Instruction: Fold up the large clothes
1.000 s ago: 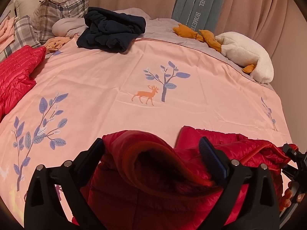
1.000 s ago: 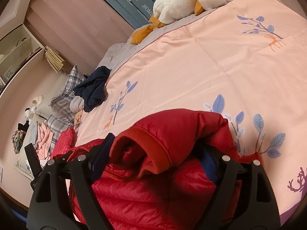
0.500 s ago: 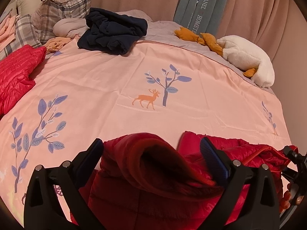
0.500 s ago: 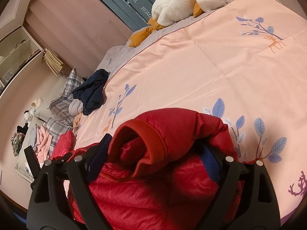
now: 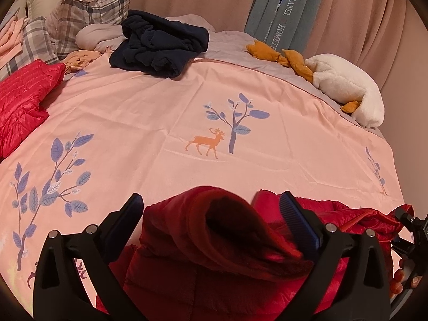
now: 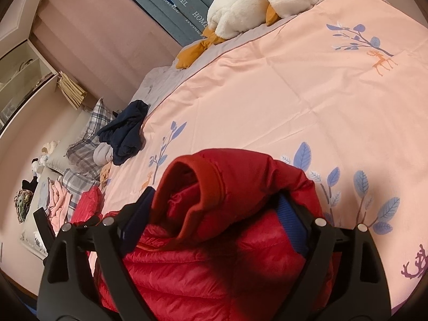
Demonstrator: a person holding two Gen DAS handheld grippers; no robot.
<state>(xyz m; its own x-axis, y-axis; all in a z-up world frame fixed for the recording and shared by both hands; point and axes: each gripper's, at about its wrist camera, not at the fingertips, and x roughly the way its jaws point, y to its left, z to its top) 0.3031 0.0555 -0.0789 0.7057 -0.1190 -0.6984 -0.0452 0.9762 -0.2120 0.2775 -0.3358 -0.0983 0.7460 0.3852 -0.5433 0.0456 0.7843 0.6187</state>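
Note:
A red puffer jacket [image 5: 203, 262] lies at the near edge of the pink bed cover [image 5: 149, 123]. My left gripper [image 5: 211, 214] has its fingers on either side of a sleeve cuff of the jacket, with the cuff opening facing forward. My right gripper [image 6: 216, 203] holds the other cuff [image 6: 198, 187] of the same jacket between its blue pads. The jacket body [image 6: 214, 272] hangs bunched below both grippers. The right gripper's frame shows at the right edge of the left wrist view [image 5: 412, 230].
A second red jacket [image 5: 21, 101] lies at the bed's left side. A dark navy garment [image 5: 157, 45] sits near the plaid pillows [image 5: 88, 13]. A white plush goose [image 5: 345, 85] lies at the far right by the curtain. Shelves [image 6: 18, 80] stand beyond the pillows.
Both grippers have shifted slightly with the jacket cuffs still in them; the bed appears a little lower and farther in both views. The grips are unchanged.

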